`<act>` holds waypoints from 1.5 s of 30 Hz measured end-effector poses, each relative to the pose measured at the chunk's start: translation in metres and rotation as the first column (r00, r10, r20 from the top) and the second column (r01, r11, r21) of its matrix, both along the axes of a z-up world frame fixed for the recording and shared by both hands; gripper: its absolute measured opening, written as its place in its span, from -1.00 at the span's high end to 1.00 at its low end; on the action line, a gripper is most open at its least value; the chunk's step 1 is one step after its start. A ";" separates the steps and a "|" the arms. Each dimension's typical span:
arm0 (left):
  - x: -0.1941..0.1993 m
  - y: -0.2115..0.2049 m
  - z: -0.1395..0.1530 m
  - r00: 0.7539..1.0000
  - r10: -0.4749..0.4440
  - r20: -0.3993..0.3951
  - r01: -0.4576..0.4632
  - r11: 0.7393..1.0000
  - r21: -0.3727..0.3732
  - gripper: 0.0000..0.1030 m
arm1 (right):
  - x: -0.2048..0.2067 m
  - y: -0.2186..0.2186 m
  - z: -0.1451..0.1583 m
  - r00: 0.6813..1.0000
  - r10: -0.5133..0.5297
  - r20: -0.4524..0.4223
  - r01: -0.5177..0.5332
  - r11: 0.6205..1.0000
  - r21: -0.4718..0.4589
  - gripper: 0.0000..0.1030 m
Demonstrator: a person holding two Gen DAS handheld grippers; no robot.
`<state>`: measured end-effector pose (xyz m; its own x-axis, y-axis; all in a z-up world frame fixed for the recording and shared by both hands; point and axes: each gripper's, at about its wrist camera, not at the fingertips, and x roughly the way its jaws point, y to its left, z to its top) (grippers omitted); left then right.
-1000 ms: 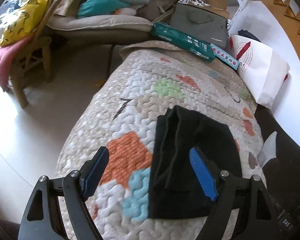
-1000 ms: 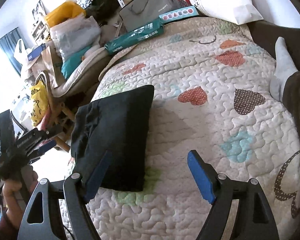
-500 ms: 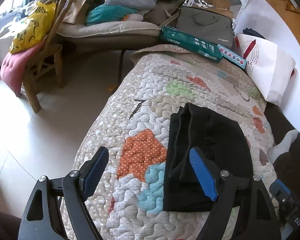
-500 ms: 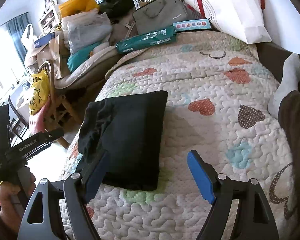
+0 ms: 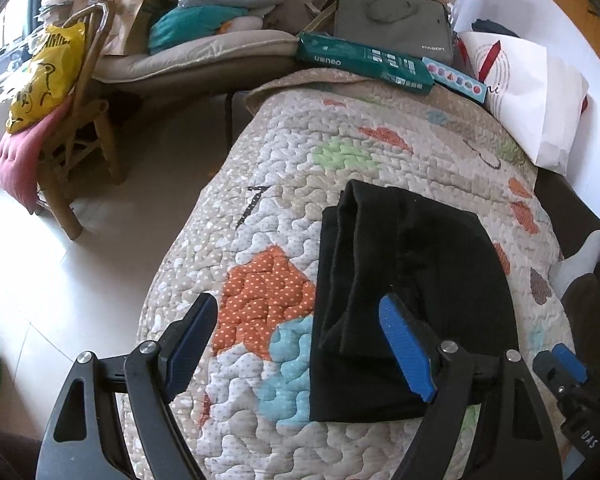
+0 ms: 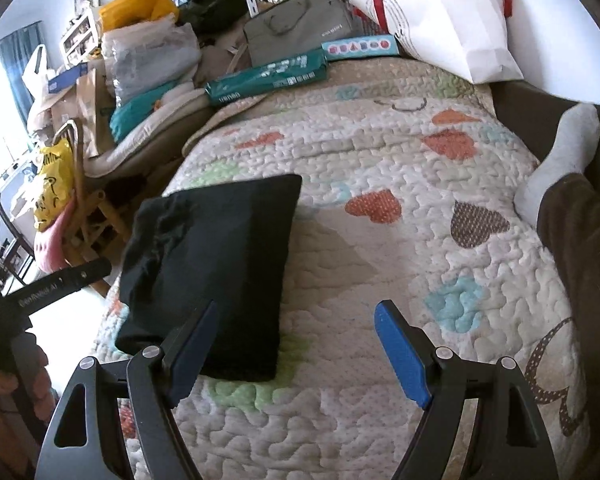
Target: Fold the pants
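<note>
Wooden chair (image 5: 80, 132) draped with a yellow bag (image 5: 48, 76) stands off the bed's left side. Both claws hang spread apart, holding nothing: the left claw (image 5: 300, 344) over the folded black pants (image 5: 404, 288) on the heart-patterned quilt (image 6: 400, 160), the right claw (image 6: 296, 344) beside the pants. A white-socked foot (image 6: 560, 148) rests far right.
</note>
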<state>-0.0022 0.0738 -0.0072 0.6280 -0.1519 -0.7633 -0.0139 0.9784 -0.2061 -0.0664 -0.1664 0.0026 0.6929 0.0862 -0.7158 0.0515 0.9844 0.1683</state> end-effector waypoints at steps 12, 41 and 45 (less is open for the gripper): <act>-0.006 -0.010 0.019 0.997 -0.059 0.044 0.058 0.998 0.031 -0.60 | 0.003 0.014 0.033 1.000 -0.008 0.008 0.009 0.996 -0.092 -0.64; 0.059 0.000 -0.017 0.985 -0.088 -0.148 0.034 0.942 -0.333 -0.60 | 0.107 -0.026 0.001 0.993 0.002 -0.118 0.019 0.985 0.169 -0.65; 0.079 -0.013 -0.028 0.976 -0.129 -0.178 0.063 0.940 -0.336 -0.60 | 0.123 -0.026 -0.007 0.990 0.015 -0.141 0.014 0.980 0.200 -0.65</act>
